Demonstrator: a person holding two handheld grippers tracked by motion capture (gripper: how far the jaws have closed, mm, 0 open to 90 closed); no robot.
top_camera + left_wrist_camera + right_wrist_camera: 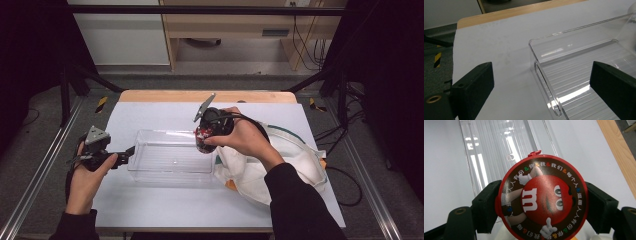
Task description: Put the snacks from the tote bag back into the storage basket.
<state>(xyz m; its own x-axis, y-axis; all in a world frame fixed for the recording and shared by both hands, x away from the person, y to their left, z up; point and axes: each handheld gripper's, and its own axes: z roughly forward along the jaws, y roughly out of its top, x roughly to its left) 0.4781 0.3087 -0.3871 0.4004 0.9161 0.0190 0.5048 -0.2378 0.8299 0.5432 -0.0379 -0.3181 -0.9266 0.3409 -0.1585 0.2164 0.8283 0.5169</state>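
looking down in the high view, the clear bin sits mid-surface, a white cloth bag touching its right end. the right hand-held gripper hangs over the bin's right end, clamped on a red candy tub. the left hand-held gripper is at the bin's left end.

left gripper view: jaws apart, straddling the bin's near wall, nothing inside.

right gripper view: the tub's lid is pinched between both jaws above the bin.

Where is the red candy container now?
In the high view the red candy container sits in the right tool, over the clear bin's right end, beside the white bag.
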